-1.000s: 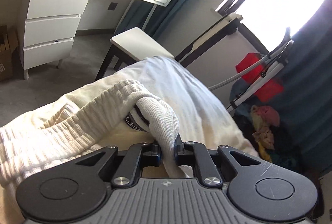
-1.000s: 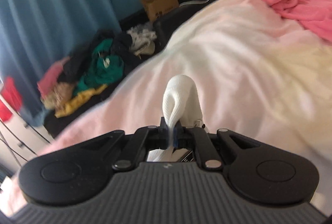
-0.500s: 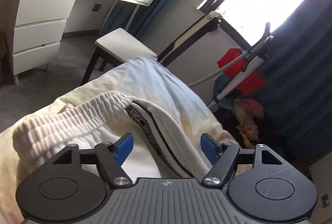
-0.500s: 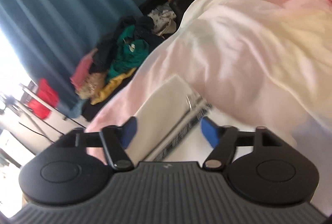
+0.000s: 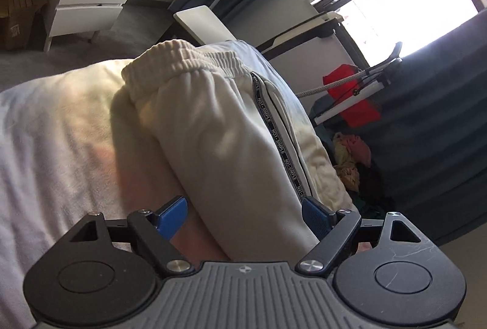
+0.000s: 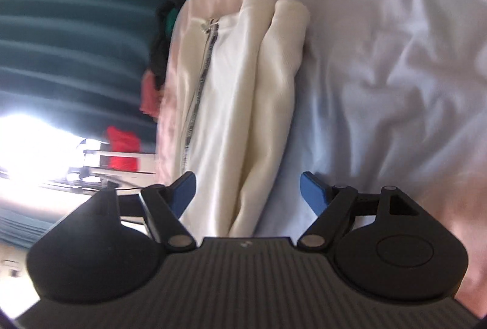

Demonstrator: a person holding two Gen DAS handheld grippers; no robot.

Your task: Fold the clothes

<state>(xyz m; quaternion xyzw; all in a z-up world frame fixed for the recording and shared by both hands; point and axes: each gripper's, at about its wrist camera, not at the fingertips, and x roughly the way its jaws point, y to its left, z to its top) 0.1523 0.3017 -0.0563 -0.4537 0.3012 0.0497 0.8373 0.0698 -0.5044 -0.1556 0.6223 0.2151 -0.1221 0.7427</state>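
Left wrist view showed the cream sweatpants (image 5: 231,128) lying folded lengthwise on the bed (image 5: 54,128). The left tongs (image 5: 243,214) were widening around them, the right tongs (image 6: 247,192) wide, neither gripping. A careless regrasp could drag the layers apart, I judged.

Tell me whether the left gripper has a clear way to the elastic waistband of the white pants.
Probably yes: the left gripper is opening, and the pants run unobstructed from it to the waistband on the bed.
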